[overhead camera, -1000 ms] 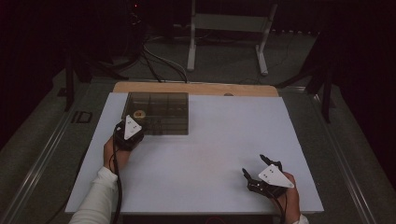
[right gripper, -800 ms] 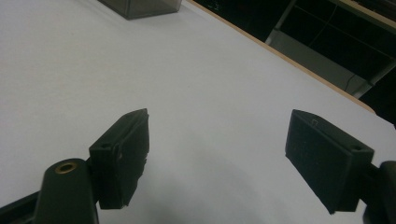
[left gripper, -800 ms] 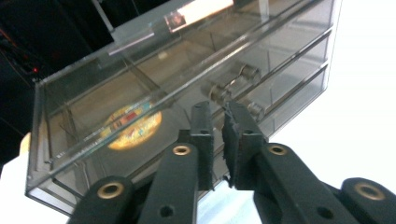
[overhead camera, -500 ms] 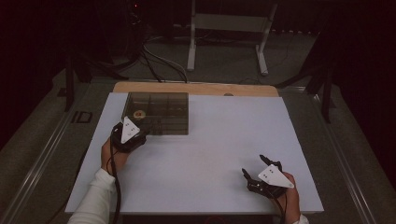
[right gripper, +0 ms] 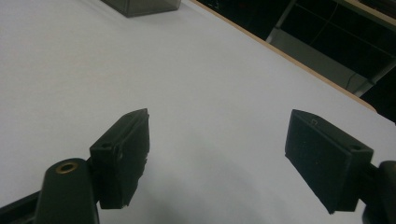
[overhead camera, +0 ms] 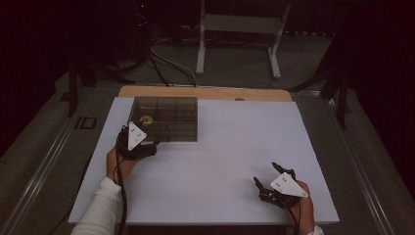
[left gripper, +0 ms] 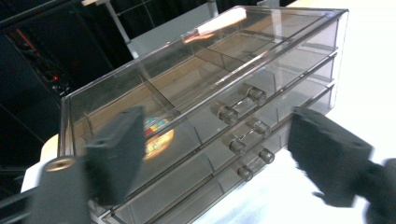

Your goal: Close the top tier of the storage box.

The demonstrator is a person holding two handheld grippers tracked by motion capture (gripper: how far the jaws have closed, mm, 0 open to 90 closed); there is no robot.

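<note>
A smoky clear drawer box (overhead camera: 166, 117) with three drawers stands at the table's back left. In the left gripper view its three bar handles (left gripper: 243, 103) face me, and a round colourful disc (left gripper: 158, 136) lies in the top drawer. My left gripper (overhead camera: 157, 138) hovers just in front of the box; its jaws have just been opening and now stand wide, with nothing between them (left gripper: 217, 140). My right gripper (overhead camera: 265, 173) rests near the table's front right, open over bare white surface (right gripper: 219, 126).
The white tabletop (overhead camera: 235, 147) has a wooden strip (overhead camera: 205, 93) along its far edge. Beyond it, on the dark floor, are a metal stand (overhead camera: 237, 39) and cables (overhead camera: 166, 63). Rails run along both sides of the table.
The left gripper has drawn back slightly from the box front. The right hand and the box have stayed put.
</note>
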